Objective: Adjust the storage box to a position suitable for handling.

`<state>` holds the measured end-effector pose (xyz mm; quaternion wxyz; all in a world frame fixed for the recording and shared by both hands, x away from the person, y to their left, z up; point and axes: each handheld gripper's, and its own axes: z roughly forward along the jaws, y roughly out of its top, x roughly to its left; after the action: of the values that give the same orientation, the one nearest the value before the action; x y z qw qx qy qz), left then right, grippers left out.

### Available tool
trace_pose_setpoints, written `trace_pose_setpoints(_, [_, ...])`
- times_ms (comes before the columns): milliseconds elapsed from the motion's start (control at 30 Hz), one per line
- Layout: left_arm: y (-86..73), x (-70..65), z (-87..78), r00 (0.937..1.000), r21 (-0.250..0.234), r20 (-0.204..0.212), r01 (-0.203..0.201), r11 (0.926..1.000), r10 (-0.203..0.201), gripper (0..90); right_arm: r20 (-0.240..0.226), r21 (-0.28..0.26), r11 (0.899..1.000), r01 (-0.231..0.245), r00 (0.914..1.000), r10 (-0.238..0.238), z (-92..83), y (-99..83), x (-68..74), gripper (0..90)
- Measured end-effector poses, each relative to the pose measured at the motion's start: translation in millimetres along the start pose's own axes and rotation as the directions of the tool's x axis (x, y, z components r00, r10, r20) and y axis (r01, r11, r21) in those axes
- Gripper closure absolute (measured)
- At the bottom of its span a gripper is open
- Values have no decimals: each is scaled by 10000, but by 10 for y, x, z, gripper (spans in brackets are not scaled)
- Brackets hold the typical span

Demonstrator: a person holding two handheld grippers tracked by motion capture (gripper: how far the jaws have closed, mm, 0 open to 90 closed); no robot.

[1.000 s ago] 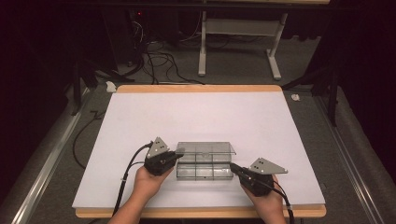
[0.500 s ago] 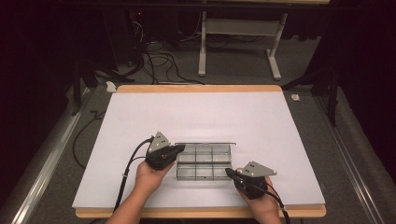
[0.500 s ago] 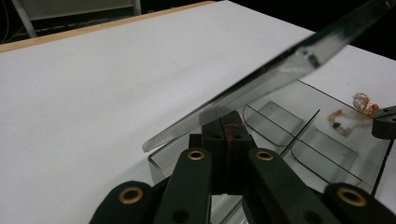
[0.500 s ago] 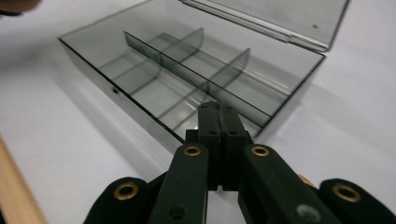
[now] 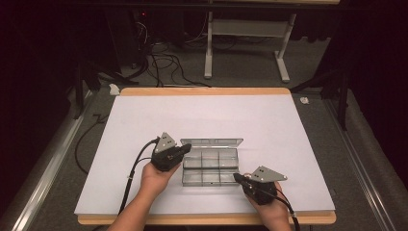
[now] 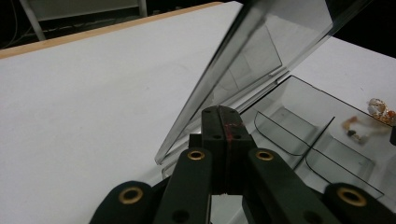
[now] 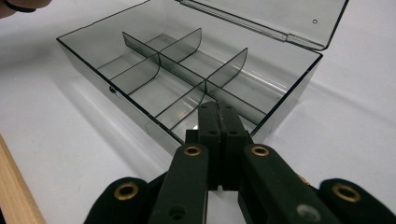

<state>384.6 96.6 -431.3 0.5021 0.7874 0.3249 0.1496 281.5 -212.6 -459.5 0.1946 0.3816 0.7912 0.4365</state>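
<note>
Compartment box [image 5: 210, 167] open, lid [image 6: 252, 65] raised; closed left tongs [image 6: 223, 116] beside lid

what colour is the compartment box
Clear smoky grey plastic box, best seen in the right gripper view.

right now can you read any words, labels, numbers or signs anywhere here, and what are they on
No readable text in any view.
Clear compartment box, its open lid: no label or print.
Left gripper, right gripper, both shut: no markings to read; a red smear on one of the left gripper's jaws is not lettering.
Grey three-cornered plate on the left gripper: tiny dark marks, too small to read.
White table: blank.
</note>
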Motion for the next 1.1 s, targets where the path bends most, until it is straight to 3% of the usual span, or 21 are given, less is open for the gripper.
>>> trace_pose_setpoints(467, [-38,90,118,9995,222,-308,49,9997,-42,900,-24,-32,10000,-25,10000,25,1,-6,-2,900])
trace_pose_setpoints(867, [-149,163,237,9989,539,-391,287,9981,-266,900,8,-74,10000,-11,10000,11,3,-12,4,900])
trace_pose_setpoints(1100, [-163,178,236,9986,487,-373,401,9980,-383,900,-9,-96,9999,-47,10000,47,9,-14,4,900])
